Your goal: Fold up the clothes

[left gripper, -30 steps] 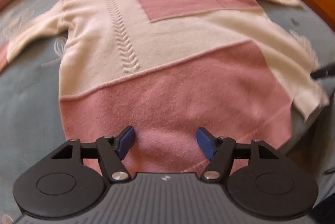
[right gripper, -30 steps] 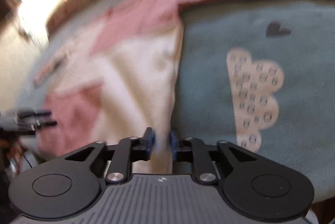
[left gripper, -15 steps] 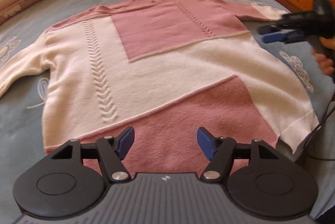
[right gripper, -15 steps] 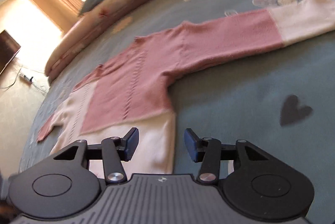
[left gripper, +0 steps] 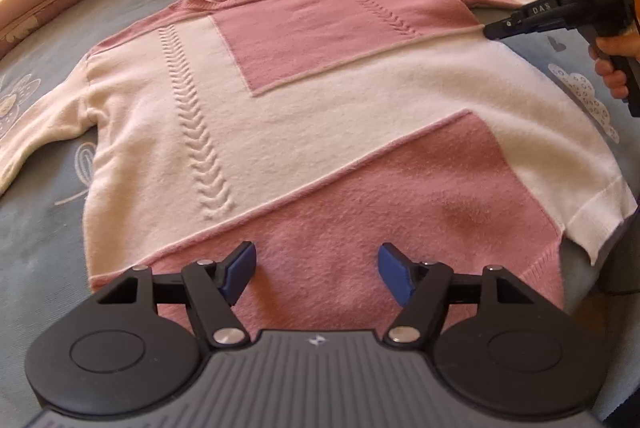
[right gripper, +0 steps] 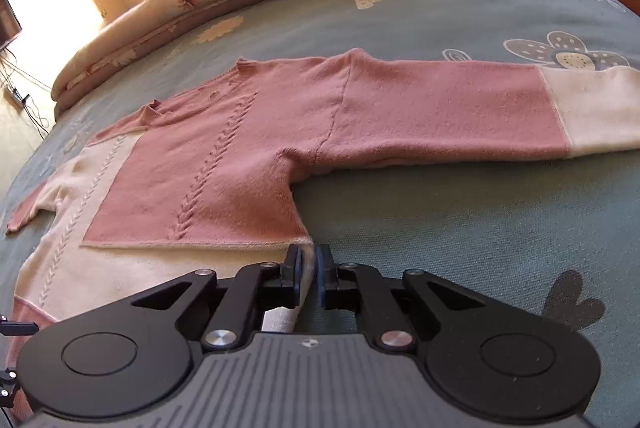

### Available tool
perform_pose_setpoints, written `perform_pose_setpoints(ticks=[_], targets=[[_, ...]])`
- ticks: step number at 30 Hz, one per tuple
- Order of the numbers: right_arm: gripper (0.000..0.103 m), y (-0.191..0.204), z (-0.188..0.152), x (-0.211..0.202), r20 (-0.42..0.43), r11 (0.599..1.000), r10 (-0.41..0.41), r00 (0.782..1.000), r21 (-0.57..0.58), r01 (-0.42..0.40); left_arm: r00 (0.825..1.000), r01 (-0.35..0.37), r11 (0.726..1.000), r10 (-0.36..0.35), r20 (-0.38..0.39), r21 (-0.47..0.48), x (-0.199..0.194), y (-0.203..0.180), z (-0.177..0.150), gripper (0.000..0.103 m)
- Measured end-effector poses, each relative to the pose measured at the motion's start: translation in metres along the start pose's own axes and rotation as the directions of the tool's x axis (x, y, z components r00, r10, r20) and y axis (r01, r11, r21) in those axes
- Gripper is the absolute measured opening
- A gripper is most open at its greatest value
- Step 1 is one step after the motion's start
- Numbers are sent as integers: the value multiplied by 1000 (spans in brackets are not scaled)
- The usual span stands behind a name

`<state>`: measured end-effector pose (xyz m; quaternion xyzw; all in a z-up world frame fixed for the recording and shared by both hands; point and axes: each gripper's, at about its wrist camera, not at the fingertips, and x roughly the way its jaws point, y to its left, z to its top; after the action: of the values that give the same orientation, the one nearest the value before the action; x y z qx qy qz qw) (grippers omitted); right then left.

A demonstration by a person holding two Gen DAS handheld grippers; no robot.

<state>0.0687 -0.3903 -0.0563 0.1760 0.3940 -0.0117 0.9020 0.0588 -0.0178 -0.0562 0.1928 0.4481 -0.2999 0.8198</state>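
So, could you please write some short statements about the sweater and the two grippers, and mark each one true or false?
1. The pink and cream knitted sweater lies spread flat on the blue patterned bedspread. True.
2. The left gripper is shut on the hem. False: its blue fingers stand wide apart above the pink lower panel, holding nothing.
3. The right gripper has its fingers nearly together at the sweater's side edge, below the armpit. True.
4. The pink sleeve with a cream cuff is folded over the chest. False: it stretches straight out onto the bedspread.
5. The sweater is one plain colour. False: pink and cream blocks with cable stitching.
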Motion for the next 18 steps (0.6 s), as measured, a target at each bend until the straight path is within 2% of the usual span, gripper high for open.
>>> perform_pose_setpoints(ticks=[1,3,5,7,9,11,14,16,18], targets=[[22,4,0,-5,3,1000,-25,1000,-4,25,1000,3,1000,-3,17,-1,-5,1,1,68],[25,12,-2,-25,33,1000,-24,999,5,24,998,19,1000,-19,56,-7,-14,2,3,69],[42,25,-8,-37,34,998,53,998,19,-53,997,37,999,-35,76,-29,-14,0,9,71],[46,40,-16,-45,14,990,138,990,25,-138,995,59,997,-54,84,-49,-11,-5,15,71],[46,53,-28,-43,-30,978,205,978,34,-204,993,95,994,-91,77,-59,-5,-14,16,71],[48,47,-36,-41,-41,980,197,980,45,-195,991,119,992,-116,72,-44,-1,-24,9,71],[47,35,-49,-39,-54,983,175,983,61,-172,993,118,992,-118,15,-50,5,-27,-13,71],[33,28,-57,-38,-62,985,161,985,72,-156,994,106,994,-105,29,-21,-3,-27,-30,75],[30,21,-62,-42,-62,987,139,988,86,-134,996,90,996,-90,-14,6,-12,-26,-41,75]])
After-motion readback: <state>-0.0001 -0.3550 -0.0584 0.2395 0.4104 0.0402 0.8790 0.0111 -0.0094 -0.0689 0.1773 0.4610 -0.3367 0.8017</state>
